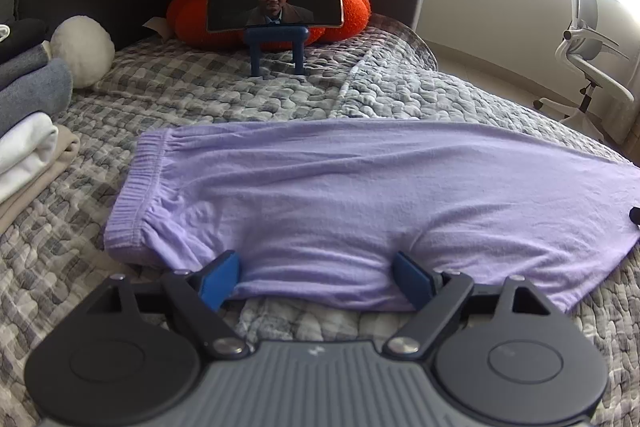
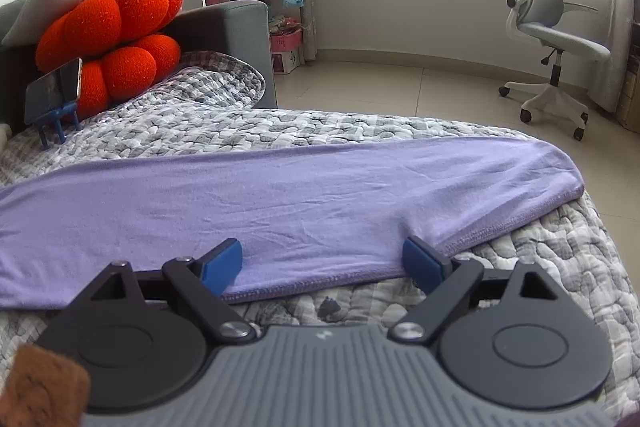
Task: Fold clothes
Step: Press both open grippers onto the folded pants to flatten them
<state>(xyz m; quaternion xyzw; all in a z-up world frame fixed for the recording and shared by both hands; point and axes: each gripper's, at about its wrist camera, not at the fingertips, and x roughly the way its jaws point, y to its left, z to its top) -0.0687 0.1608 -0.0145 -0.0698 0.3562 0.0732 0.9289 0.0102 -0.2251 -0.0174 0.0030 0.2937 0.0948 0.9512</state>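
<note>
Both our left claw (image 1: pixel 316 277) and right claw (image 2: pixel 322 263) gape wide at the lilac trousers' (image 1: pixel 340 195) near edge; pinching only the top layer risks a skewed fold.

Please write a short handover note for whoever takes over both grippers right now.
Left gripper: open, fingers at the near edge of the purple trousers, close to the waistband.
Right gripper: open, at the near edge toward the leg end.
Trousers lie flat and lengthwise across the bed, apparently one leg over the other.
Done: a pile of folded clothes sits on the left.
Left: grip the near edge and fold the trousers.
</note>
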